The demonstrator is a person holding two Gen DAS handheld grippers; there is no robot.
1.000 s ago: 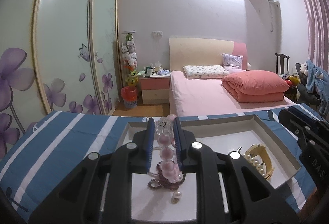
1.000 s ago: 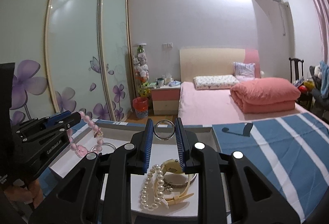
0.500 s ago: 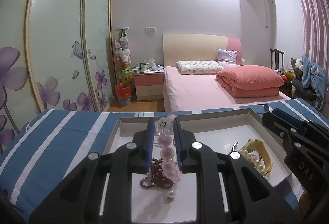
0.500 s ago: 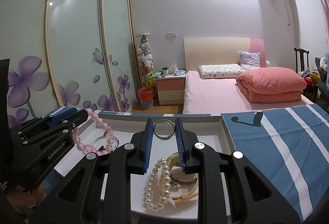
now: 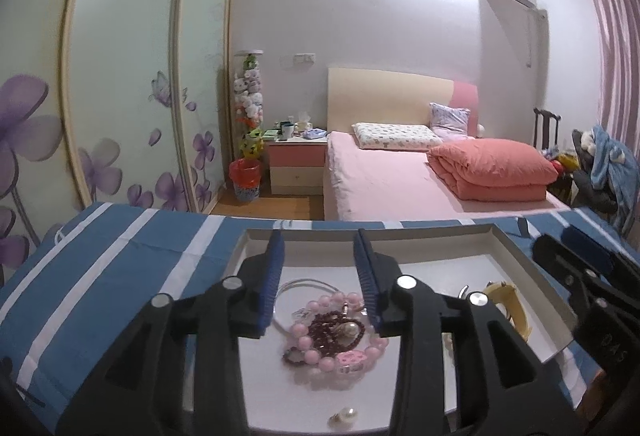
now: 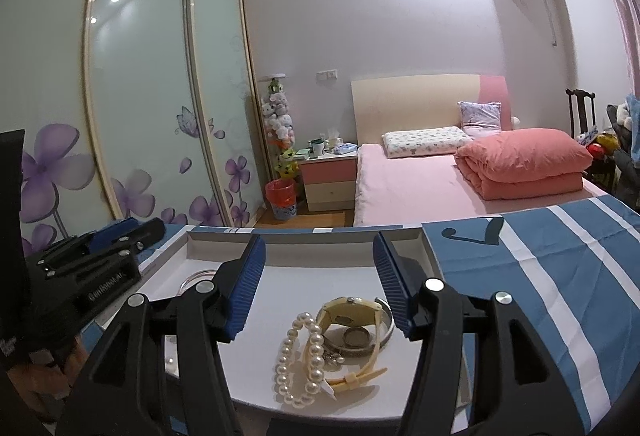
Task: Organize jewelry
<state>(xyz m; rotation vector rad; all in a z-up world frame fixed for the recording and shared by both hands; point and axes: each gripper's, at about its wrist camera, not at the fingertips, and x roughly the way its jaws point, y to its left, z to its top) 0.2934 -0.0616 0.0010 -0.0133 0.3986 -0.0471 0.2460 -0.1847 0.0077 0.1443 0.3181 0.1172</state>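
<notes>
I am holding my left tool spread wide and gripping nothing above the white tray, which is sitting on the blue-striped surface. In the tray's left part, a pink bead bracelet is lying tangled with a dark red bead strand and a thin white bangle, a loose pearl resting nearer me. I am keeping my right tool parted wider over the tray's right part, also gripping nothing. Beneath it, a pearl bracelet is lying against a cream watch and a small silver ring.
</notes>
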